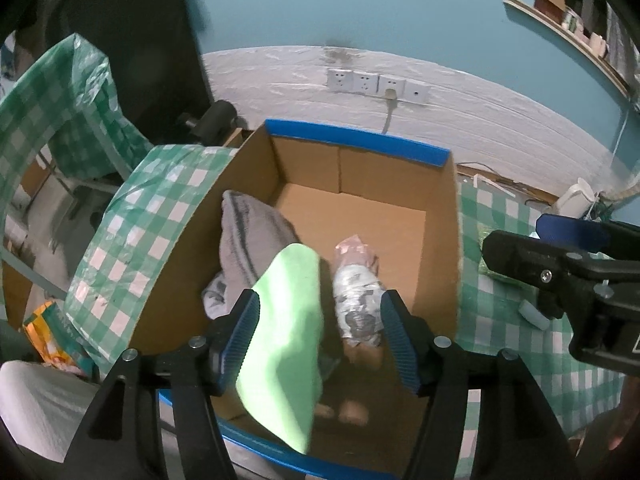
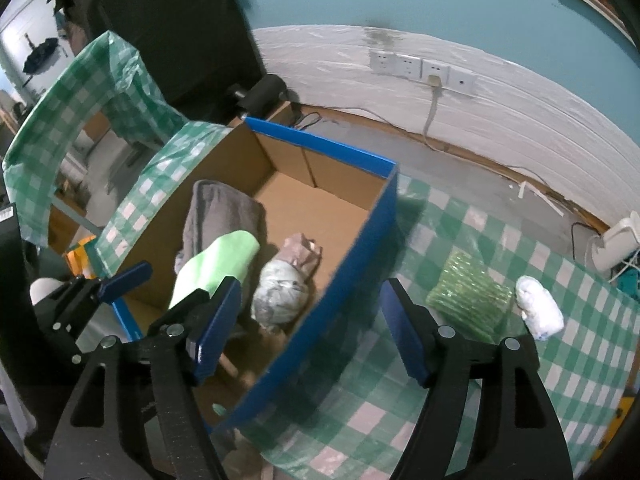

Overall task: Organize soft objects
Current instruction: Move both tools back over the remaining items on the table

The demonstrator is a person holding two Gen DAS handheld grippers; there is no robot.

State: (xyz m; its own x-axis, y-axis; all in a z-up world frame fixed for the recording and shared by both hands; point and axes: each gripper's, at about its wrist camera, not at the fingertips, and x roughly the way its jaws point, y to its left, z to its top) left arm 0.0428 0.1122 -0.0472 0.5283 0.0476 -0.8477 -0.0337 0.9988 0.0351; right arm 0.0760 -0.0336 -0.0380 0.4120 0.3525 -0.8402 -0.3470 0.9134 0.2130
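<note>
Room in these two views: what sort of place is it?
Probably a home or workshop room: a checked tablecloth, wall sockets on a teal wall, a cluttered shelf.

Green cloth (image 1: 280,344) motion-blurred, partly hiding grey towel (image 1: 248,240) and wrapped bundle (image 1: 358,300).

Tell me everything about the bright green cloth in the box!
The green cloth is pale lime, soft and smooth-looking, a folded or rolled piece lying tilted inside the cardboard box. Its upper end leans on the grey towel, and a plastic-wrapped bundle sits beside it. It lies between the left gripper fingers, which stand open.
</note>
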